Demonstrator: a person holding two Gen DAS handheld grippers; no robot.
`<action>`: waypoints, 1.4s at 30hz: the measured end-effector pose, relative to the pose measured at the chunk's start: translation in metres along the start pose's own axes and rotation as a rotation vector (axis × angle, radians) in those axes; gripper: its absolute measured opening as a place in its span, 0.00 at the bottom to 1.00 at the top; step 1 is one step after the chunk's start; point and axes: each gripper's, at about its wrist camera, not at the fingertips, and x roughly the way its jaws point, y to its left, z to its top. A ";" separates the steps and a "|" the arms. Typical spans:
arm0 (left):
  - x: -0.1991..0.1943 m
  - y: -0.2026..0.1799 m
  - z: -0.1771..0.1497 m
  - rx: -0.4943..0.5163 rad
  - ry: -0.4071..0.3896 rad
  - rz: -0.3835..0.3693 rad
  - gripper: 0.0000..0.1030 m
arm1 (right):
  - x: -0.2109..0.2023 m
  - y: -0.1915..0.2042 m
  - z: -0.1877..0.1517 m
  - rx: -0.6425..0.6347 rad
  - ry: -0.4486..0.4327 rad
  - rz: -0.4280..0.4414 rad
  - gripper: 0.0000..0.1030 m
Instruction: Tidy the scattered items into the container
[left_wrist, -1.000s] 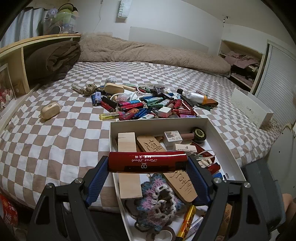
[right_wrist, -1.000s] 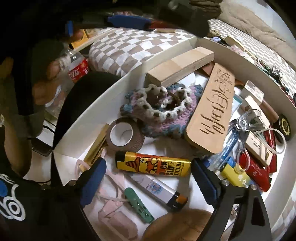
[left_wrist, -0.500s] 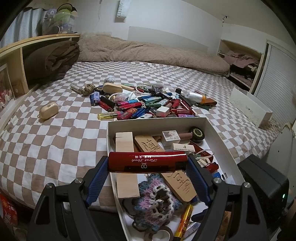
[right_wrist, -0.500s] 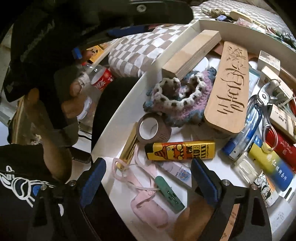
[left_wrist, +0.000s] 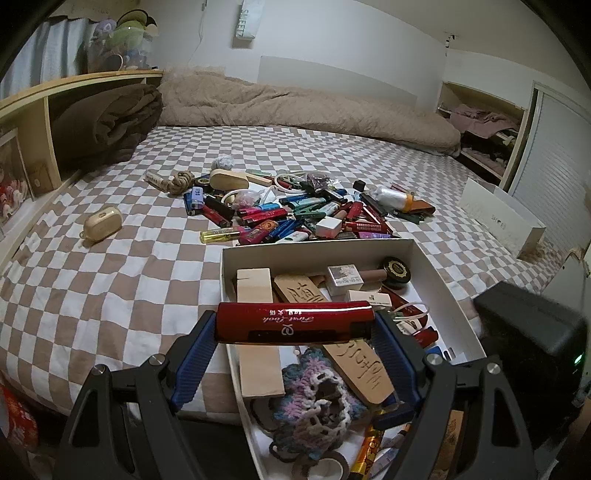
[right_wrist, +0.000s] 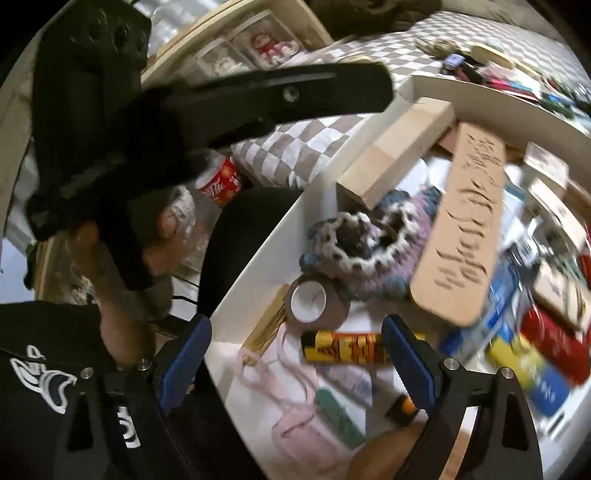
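Note:
My left gripper (left_wrist: 293, 326) is shut on a glossy red lighter (left_wrist: 291, 319), held lengthwise between its blue pads above the near part of the white box (left_wrist: 314, 245). The box holds a wooden block (left_wrist: 256, 325), a carved wooden plaque (left_wrist: 354, 354), a crochet piece (left_wrist: 314, 402) and several small items. A heap of lighters and oddments (left_wrist: 295, 218) lies on the checked bed beyond it. My right gripper (right_wrist: 295, 328) stands open over the box's near corner (right_wrist: 258, 258), nothing between its fingers; a yellow lighter (right_wrist: 343, 347) and a tape roll (right_wrist: 314, 306) lie below.
A gold case (left_wrist: 102, 223) lies alone on the bed at left, a white lid (left_wrist: 498, 218) at right. In the right wrist view a person's hand (right_wrist: 162, 236) holds the left gripper's black body (right_wrist: 258, 96); a cola bottle (right_wrist: 218, 181) stands beside the bed.
The right wrist view has swung, so the box contents slid rightward and blurred; its jaws stay apart and empty. The left gripper and the red lighter have not moved.

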 end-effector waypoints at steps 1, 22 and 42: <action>-0.001 0.001 0.000 -0.001 -0.002 0.003 0.81 | 0.004 0.000 0.001 -0.012 0.010 -0.014 0.91; -0.001 0.000 0.003 0.003 -0.003 0.007 0.81 | -0.011 -0.005 -0.033 -0.017 0.077 -0.348 0.91; -0.002 0.003 0.003 -0.004 -0.007 0.004 0.81 | -0.032 0.010 -0.028 -0.053 0.007 -0.248 0.91</action>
